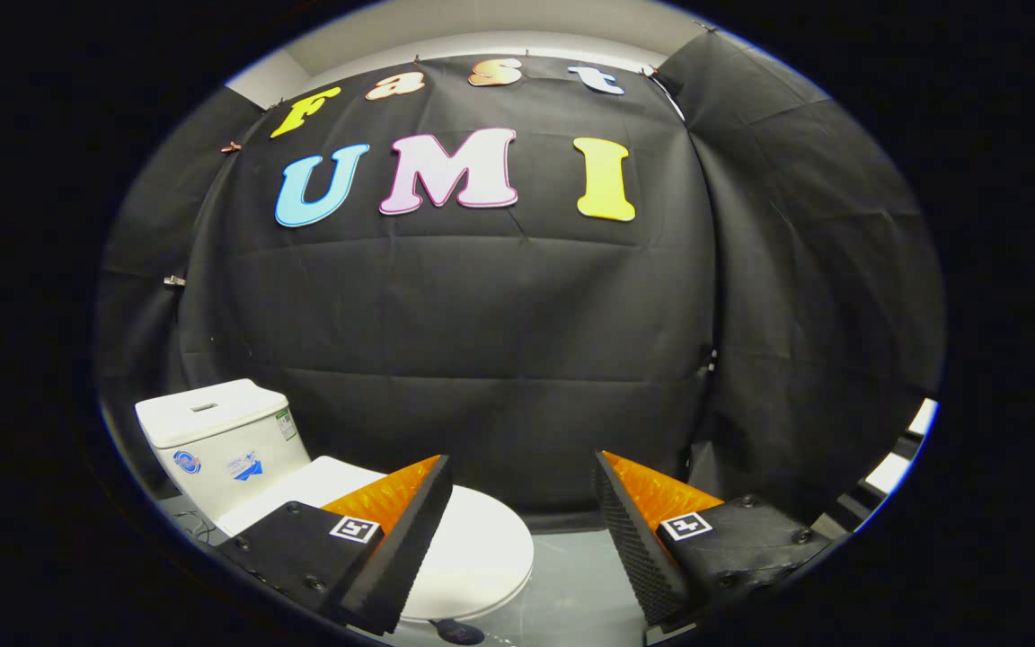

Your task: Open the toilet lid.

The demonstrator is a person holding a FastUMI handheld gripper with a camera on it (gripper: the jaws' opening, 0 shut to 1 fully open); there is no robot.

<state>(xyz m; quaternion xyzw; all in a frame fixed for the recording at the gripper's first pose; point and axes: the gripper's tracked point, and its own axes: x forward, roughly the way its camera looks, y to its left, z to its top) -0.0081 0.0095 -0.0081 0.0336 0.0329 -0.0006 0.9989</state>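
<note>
A white toilet stands low on the left, its tank (216, 440) against the black cloth wall. Its white lid (477, 548) lies flat and closed over the bowl, running from the tank toward the space between my fingers. My gripper (522, 472) is open, with a wide gap and nothing held. The left finger (410, 521) hangs over the near part of the lid and hides it there. The right finger (634, 521) is off to the right of the toilet, above the floor. The gripper sits above the lid and I cannot tell how far above.
Black cloth walls close the booth behind and to the right of the toilet. Pale grey floor (571, 584) shows between the fingers, to the right of the bowl. A small dark round object (457, 632) lies on the floor at the bowl's front.
</note>
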